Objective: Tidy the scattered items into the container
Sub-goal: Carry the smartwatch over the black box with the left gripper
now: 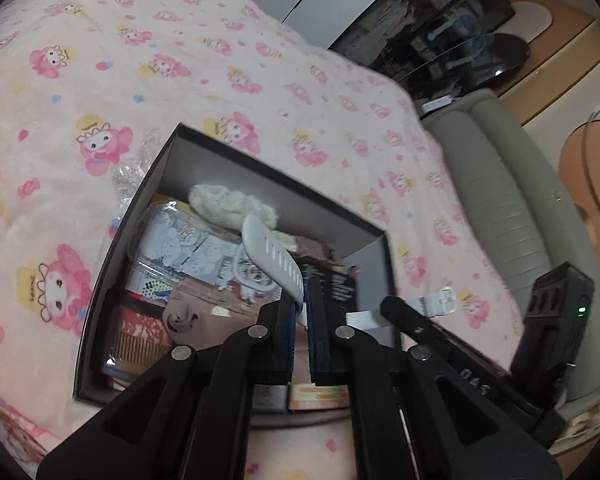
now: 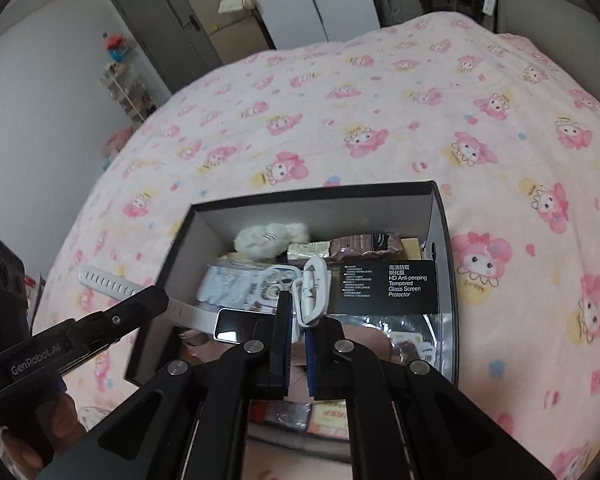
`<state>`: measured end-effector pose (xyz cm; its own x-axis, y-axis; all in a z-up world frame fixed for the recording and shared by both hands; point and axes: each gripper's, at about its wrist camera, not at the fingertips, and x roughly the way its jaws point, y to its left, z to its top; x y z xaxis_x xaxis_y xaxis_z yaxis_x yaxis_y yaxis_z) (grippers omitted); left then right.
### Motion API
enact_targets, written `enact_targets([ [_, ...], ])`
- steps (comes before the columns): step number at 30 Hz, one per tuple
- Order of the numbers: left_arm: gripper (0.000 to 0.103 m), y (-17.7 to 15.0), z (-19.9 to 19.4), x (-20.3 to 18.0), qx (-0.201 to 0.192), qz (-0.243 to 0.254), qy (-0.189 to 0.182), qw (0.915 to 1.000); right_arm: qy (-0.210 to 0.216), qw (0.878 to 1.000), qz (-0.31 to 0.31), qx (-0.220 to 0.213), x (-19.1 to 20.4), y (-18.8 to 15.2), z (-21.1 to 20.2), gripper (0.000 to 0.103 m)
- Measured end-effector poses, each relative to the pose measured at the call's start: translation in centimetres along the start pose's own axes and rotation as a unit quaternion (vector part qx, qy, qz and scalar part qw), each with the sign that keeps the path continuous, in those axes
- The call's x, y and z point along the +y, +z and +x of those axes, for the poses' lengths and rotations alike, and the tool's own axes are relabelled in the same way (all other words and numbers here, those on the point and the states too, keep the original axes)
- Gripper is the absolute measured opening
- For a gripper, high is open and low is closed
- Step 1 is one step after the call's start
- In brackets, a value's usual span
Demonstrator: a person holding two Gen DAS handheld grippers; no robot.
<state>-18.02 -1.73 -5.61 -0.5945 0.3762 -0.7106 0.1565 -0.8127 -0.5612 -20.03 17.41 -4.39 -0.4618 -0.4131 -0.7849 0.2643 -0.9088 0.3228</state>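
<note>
A white smartwatch is held over the open black box on the pink blanket. My left gripper is shut on its holed strap. My right gripper is shut on its buckle strap. The watch face hangs between them, and the holed strap sticks out left past the left gripper. The buckle end shows beyond the right gripper's finger. The box holds a white fluffy item, a screen-protector packet, and packaged cards.
The pink cartoon-print blanket covers the bed all around the box. A grey padded bed edge lies to the right in the left wrist view. A clear plastic wrapper lies by the box's left wall.
</note>
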Motion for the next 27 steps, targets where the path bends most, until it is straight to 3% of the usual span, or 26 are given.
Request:
enact_targets([
  [5,0.003,-0.1,5.2,1.7,0.075,0.016,0.057,0.9954,0.021,0.998,0.014,0.055,-2.1,-1.6,4.8,0.005],
  [7,0.005,-0.3,6.0,2.2,0.096,0.016,0.069,0.9929,0.010,0.997,0.011,0.082,-2.6,-2.3,6.5,0.005],
  [8,0.008,-0.4,6.0,2.5,0.101,0.010,0.077,0.9919,0.001,0.996,0.005,0.088,-2.7,-2.4,6.8,0.005],
  [10,0.028,-0.2,5.3,2.9,0.097,0.001,0.074,0.9925,-0.009,0.996,-0.004,0.088,-2.7,-2.5,6.6,0.008],
  [11,0.032,-0.1,4.9,3.1,0.091,-0.005,0.071,0.9932,-0.009,0.997,-0.002,0.081,-2.6,-2.4,6.0,0.010],
  [15,0.033,0.5,2.0,3.5,0.057,-0.012,0.087,0.9945,-0.010,0.999,0.002,0.033,-2.5,-2.2,3.3,0.038],
  [20,0.030,0.9,0.3,1.7,0.028,0.025,0.073,0.9966,-0.059,0.992,-0.056,-0.094,-0.9,-1.9,-2.0,0.040],
  [22,0.028,1.0,1.7,0.2,0.037,0.059,0.082,0.9942,-0.045,0.991,-0.051,-0.115,-1.0,-1.4,-2.8,0.040],
  [24,0.026,0.9,4.1,-0.6,0.066,0.073,0.076,0.9922,-0.019,0.995,-0.047,-0.083,-1.3,-0.8,-1.5,0.038],
  [27,0.023,0.1,8.3,-0.7,0.122,0.078,0.076,0.9866,0.005,0.999,-0.036,-0.010,-2.1,-0.6,2.7,0.026],
])
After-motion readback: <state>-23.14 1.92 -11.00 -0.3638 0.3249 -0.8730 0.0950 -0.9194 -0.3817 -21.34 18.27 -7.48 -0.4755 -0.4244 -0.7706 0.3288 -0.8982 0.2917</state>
